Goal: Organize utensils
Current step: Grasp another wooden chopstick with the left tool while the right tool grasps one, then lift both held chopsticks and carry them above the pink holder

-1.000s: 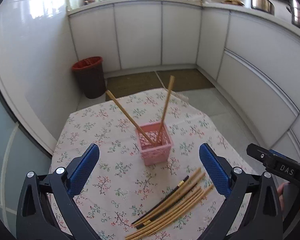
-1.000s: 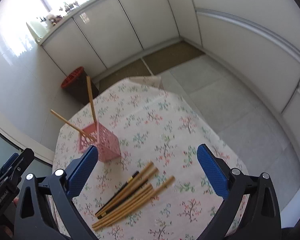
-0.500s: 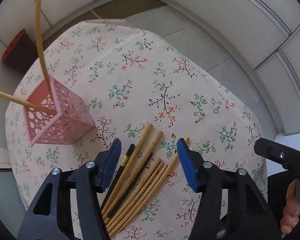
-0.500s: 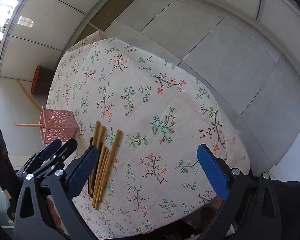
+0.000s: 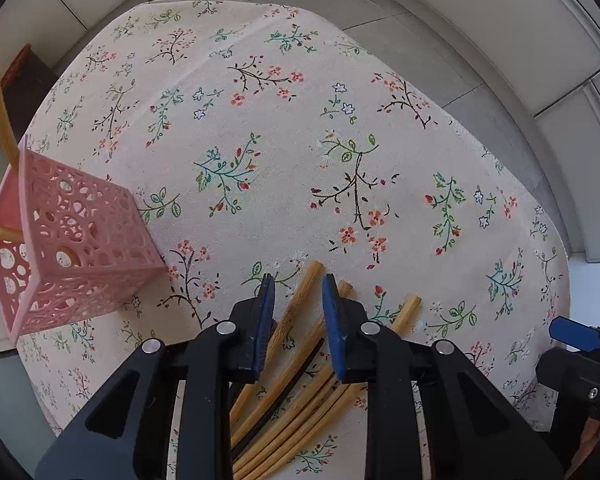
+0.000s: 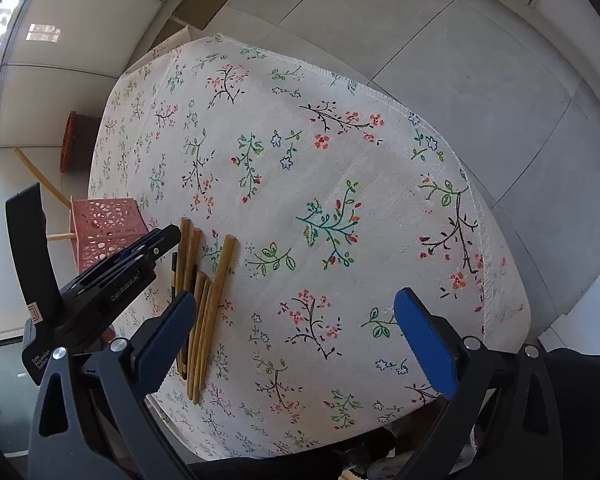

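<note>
- The tabletop [image 5: 284,128], under a flowered cloth, spreads ahead of both tongs.
- The pink basket [image 5: 72,240], light perforated plastic that probably tips easily, stands to the left of the left tongs [image 5: 296,292] and holds two chopsticks.
- The left tongs are narrowed around one bamboo chopstick [image 5: 300,292] of the loose bundle [image 6: 204,292]; whether the pads touch it cannot be told. The right tongs [image 6: 296,332] gape wide, empty.
- The chopstick looks light, stiff and smooth; a grip near mid-length should limit pivoting.

A floral tablecloth [image 6: 380,168] covers the table; beyond it, grey floor tiles [image 6: 460,60] and a red bin [image 6: 70,140].
</note>
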Motion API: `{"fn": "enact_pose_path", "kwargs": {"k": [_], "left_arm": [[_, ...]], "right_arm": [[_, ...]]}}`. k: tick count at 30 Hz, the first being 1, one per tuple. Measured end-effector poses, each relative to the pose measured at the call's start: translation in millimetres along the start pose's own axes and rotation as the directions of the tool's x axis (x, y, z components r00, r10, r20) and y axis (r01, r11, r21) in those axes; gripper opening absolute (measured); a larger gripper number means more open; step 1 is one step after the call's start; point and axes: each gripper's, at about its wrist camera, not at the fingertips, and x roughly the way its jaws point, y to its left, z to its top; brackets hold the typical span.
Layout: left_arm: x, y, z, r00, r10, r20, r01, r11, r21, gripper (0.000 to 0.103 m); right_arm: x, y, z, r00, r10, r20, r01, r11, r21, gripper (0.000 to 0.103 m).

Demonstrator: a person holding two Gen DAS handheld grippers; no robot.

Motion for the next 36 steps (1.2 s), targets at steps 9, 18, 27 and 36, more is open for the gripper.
{"fn": "enact_pose_path", "kwargs": {"k": [9,18,27,36], "left_arm": [[21.2,-1.4,-3.9,1.000,-0.011,-0.011,0.011,1.000,-0.006,0.014],[-52.8,18.6,-62.2,0.981,0.032,0.189,-0.022,0.998,-0.056,0.011],[-159.5,56.6,-135.0,0.886,0.076,0.457,0.013,0.982,-0.189,0.008],[-220.1,71.3,-165.5,0.793,0.089,0.603,0.051,0.976,-0.212,0.007]], "right_arm": [[14.5,2.5,-0.5,0.997,0.043,-0.058,-0.040,0.997,0.067,0.096],[37.6,40.1,-2.5,1.000,0.009,-0.016,-0.008,0.999,0.042,0.079],[75.1,86.4,-1.9,0.992,-0.123,0.014,0.123,0.992,0.001,0.048],[83.1,92.8,1.0,0.974,-0.212,0.078,0.207,0.976,0.070,0.008]]}}
